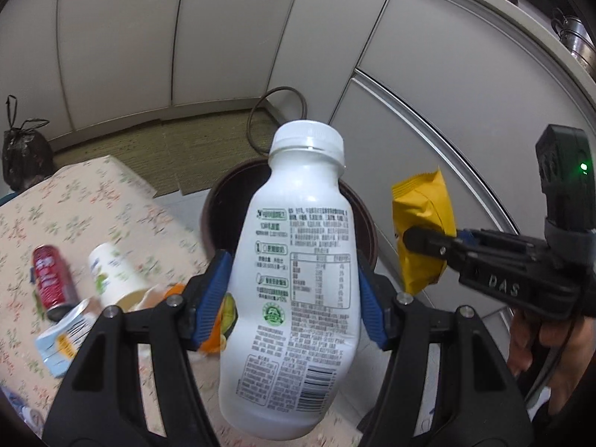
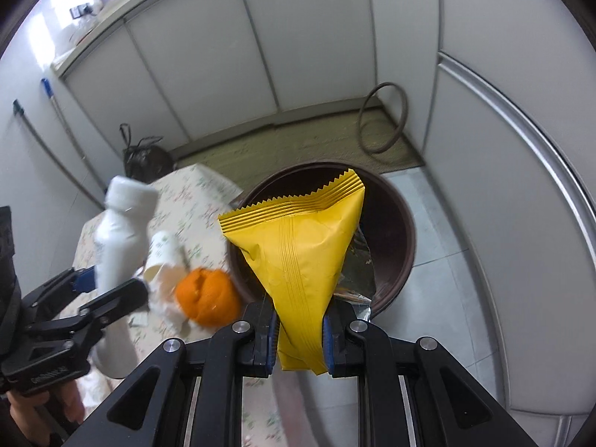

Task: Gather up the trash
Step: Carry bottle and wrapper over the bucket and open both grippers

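1. Here the white plastic bottle, smooth, capped and printed with small text, sits pinched between the blue ribbed pads of the left gripper, held above the table's edge and the bin.
2. The right gripper is nearly closed on a crinkled yellow packet with a zigzag top, over the round brown bin.
3. Only the left view shows the red can and the light blue carton; only the right shows foil inside the bin.
4. Orange peel and a tipped paper cup lie on the floral tablecloth.
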Tool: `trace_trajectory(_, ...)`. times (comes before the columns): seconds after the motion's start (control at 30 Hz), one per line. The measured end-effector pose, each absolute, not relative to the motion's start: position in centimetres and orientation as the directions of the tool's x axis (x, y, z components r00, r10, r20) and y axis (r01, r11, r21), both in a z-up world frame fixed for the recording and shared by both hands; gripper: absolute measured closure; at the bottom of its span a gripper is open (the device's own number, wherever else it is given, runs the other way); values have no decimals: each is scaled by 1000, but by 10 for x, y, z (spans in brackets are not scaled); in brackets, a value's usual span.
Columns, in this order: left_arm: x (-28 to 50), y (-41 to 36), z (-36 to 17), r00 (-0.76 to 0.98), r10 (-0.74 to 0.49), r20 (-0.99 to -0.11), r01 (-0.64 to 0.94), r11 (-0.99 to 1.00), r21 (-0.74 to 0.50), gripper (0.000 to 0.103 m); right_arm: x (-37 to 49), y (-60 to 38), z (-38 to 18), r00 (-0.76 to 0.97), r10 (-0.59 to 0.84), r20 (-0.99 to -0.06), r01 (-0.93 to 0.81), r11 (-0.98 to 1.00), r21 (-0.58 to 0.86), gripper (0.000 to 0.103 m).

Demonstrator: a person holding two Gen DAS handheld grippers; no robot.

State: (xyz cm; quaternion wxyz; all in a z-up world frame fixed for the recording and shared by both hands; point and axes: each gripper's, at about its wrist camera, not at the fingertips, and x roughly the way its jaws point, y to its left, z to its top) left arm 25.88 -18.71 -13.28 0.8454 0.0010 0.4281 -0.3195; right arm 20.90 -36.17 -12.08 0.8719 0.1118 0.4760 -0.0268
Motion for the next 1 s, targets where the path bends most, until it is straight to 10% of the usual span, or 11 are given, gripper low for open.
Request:
trace_trajectory(0.83,322,-268,-206,394,-451,-801,471,847,-245,48,246,-418,-197,537,141,-832,264,908,324,81)
trace_trajectory(0.93,324,-269,-204,400,-432,-808,458,858,-231,38,247,-422,-199,526,136,-839,291,899,328,73)
trace_trajectory(1.0,322,-266,-202,413,-422,-807,455,863,-219,35,244,-426,-198,532,138,-835,310,886,344,50)
